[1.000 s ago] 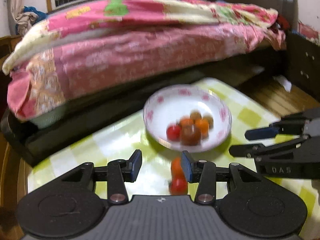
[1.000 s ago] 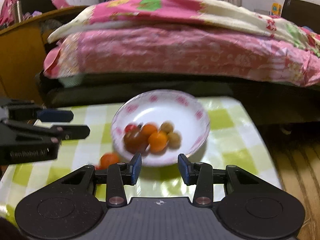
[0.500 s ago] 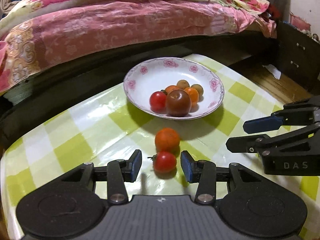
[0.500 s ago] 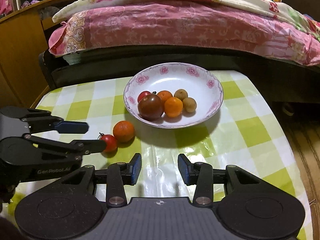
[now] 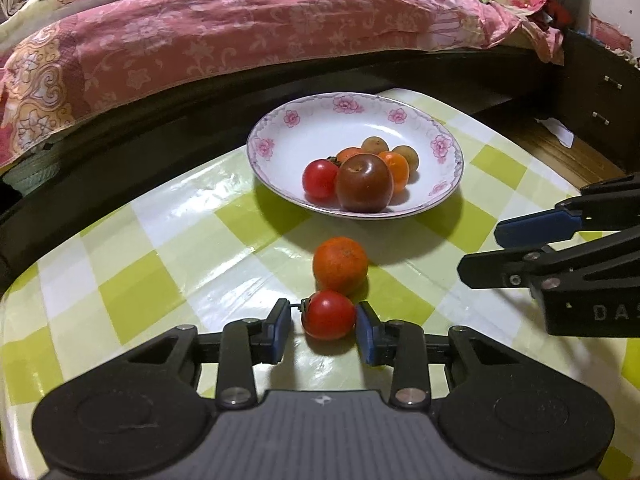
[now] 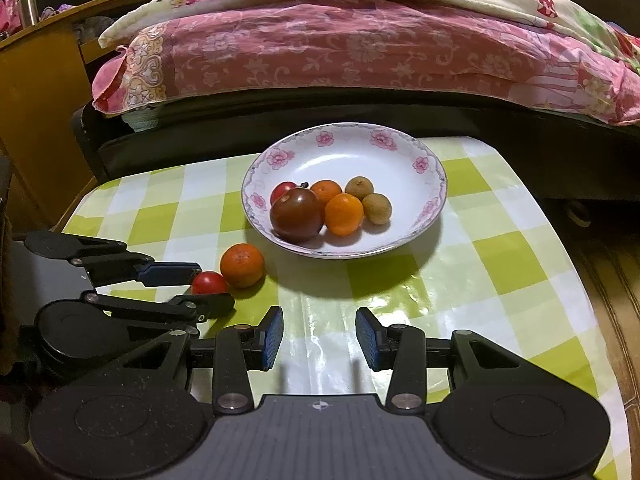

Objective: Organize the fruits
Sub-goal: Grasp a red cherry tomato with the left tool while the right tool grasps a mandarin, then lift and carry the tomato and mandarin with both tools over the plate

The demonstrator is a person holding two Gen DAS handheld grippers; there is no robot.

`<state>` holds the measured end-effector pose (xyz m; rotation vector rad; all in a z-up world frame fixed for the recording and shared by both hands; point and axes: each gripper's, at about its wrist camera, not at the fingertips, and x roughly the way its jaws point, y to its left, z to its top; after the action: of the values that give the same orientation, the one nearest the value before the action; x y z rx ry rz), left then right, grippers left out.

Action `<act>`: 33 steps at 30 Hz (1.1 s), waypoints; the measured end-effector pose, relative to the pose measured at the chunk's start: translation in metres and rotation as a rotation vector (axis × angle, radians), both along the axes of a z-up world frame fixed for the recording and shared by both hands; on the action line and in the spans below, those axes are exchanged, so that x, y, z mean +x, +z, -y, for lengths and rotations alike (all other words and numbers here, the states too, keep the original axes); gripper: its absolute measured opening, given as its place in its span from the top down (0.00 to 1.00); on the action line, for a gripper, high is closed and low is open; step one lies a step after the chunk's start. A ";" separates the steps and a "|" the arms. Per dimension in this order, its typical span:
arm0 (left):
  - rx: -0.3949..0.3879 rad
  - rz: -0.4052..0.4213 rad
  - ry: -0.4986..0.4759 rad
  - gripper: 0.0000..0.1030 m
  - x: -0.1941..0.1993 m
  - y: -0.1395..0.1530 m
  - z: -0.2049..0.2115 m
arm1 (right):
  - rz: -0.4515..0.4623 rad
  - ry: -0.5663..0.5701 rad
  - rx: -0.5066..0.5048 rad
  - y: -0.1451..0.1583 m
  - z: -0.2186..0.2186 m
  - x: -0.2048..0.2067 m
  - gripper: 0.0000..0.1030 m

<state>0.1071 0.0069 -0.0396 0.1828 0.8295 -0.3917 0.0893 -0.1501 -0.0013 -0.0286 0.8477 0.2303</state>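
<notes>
A small red tomato lies on the checked tablecloth between the fingers of my left gripper. The jaws are open around it, the right pad touching or nearly touching. A mandarin sits just beyond it. The white flowered plate holds a dark tomato, a red tomato, two mandarins and two brown longans. In the right wrist view the tomato, the mandarin and the plate show too. My right gripper is open and empty over the cloth, in front of the plate.
The table has a yellow-green checked cloth and ends close behind the plate. A bed with a pink quilt stands beyond it. A wooden cabinet is at the left. The table's right edge drops to the floor.
My left gripper has moved forward and down, so the small red tomato now sits between its fingers. My right gripper has come lower and closer to the cloth.
</notes>
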 end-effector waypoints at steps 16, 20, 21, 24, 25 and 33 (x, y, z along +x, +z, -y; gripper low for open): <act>-0.018 -0.013 0.049 0.59 -0.014 0.009 -0.042 | -0.019 0.034 0.045 -0.013 -0.054 0.037 0.65; -0.032 -0.027 0.063 0.59 -0.014 0.004 -0.051 | -0.030 0.023 0.032 -0.019 -0.063 0.047 0.65; -0.030 -0.029 0.065 0.59 -0.014 0.003 -0.051 | -0.034 0.017 0.015 -0.022 -0.065 0.048 0.68; -0.030 -0.032 0.064 0.59 -0.015 0.001 -0.051 | -0.031 0.030 -0.002 -0.023 -0.068 0.045 0.72; -0.029 -0.030 0.060 0.59 -0.015 0.001 -0.050 | -0.030 0.035 -0.013 -0.022 -0.069 0.043 0.72; -0.053 -0.040 0.005 0.59 -0.028 0.004 -0.036 | -0.074 0.072 -0.102 -0.008 -0.043 -0.001 0.72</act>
<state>0.0792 0.0428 -0.0353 0.1243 0.8576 -0.4130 0.0878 -0.1071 -0.0095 -0.1473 0.9329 0.2567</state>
